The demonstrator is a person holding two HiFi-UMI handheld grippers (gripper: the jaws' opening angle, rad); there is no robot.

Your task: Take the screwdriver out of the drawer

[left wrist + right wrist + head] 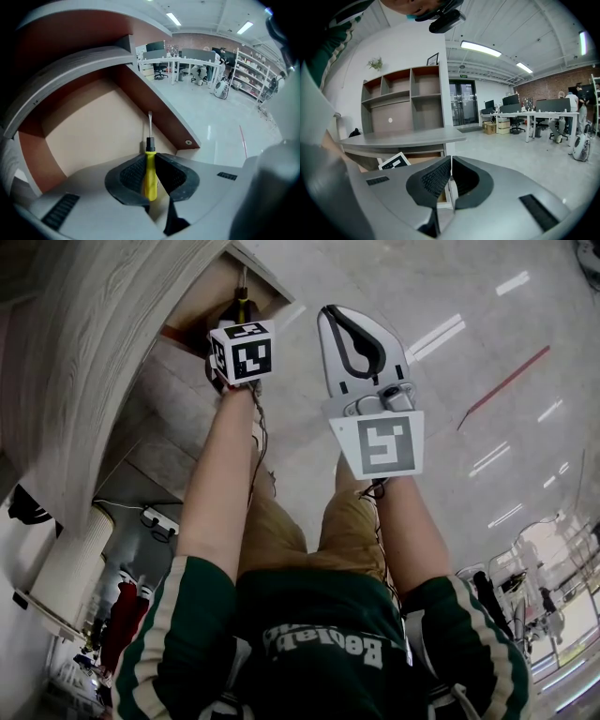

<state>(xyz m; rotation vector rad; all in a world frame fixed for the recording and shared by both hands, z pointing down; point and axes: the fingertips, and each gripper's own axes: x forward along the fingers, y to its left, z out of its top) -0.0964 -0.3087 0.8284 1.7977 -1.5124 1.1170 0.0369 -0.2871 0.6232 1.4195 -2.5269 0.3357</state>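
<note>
Left gripper (150,158): jaws clamped on yellow handle of screwdriver (149,124), shaft pointed into open drawer (84,131). Right gripper (451,163): jaws closed, nothing held.

This is a large open-plan office in an industrial-style hall. In the right gripper view, rows of white desks (543,117) at three o'clock carry dark monitors (510,99), with office chairs (516,124) tucked beside them and cardboard boxes (490,127) on the polished grey floor (525,154). A brick wall (543,89) closes the far end at two o'clock. Strip lights (480,48) hang from the exposed ceiling at twelve o'clock, above glass double doors (461,103). A wooden shelf unit (405,101) stands at ten o'clock behind a curved grey desk (403,137). In the left gripper view, storage racks (251,70) line the hall at two o'clock.
</note>
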